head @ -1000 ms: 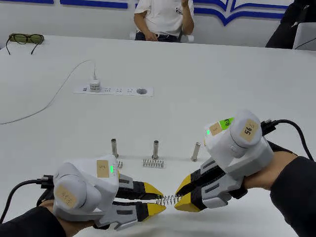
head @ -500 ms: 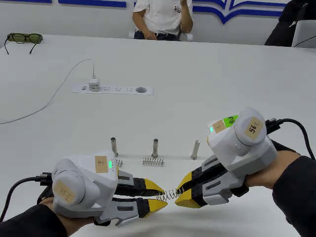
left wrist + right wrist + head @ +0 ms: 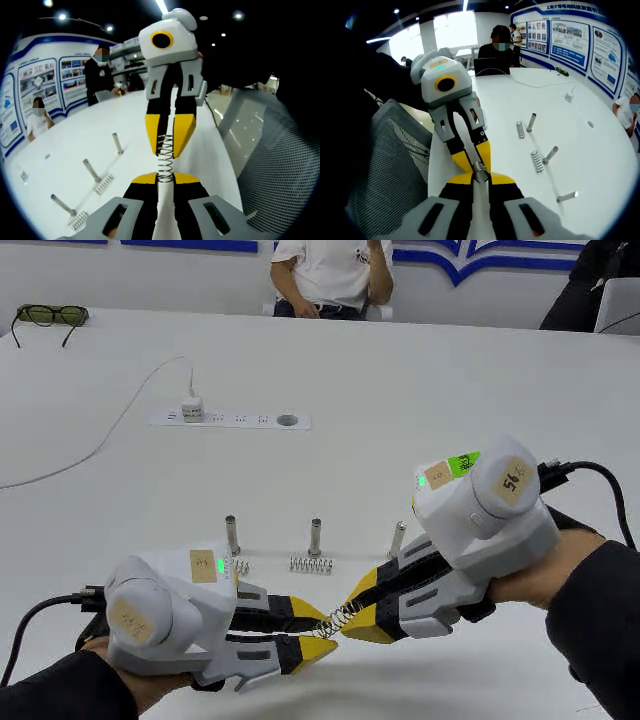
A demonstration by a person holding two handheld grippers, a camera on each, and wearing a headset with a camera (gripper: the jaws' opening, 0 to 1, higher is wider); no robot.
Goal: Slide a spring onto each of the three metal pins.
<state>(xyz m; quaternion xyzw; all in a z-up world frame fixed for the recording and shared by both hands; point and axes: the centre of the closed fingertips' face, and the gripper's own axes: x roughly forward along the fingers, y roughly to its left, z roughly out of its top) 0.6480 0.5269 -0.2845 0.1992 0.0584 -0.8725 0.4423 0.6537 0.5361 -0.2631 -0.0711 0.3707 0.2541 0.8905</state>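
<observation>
The slim coiled spring (image 3: 337, 619) of bright wire hangs clear of the table between the two grippers, low in the middle of the head view. Its long axis slants from lower left up to upper right. Its turns are open and evenly spaced, and it bows a little along its length.

The left gripper (image 3: 328, 630) has a smooth white plastic body and black jaws ending in yellow wedge tips. Its jaws are drawn in on the spring's lower-left end. The right gripper (image 3: 352, 614), of the same make, pinches the upper-right end.

In the left gripper view the spring stands straight up the centre of the frame, from one pair of yellow tips to the other. In the right gripper view it shows almost end-on, as a small ring of wire at bottom centre.

Just above the grippers in the head view, three short grey metal pins stand upright in a row on the matte white tabletop (image 3: 450, 390): the left pin (image 3: 232, 534), the middle pin (image 3: 315, 537) and the right pin (image 3: 398, 538). A loose long spring (image 3: 310, 564) lies on its side at the middle pin's foot, its axis running left to right. A loose short spring (image 3: 241, 568) sits beside the left pin's foot.

In the upper left are a flat white power strip (image 3: 230, 422) and dark-framed glasses (image 3: 50, 315).
</observation>
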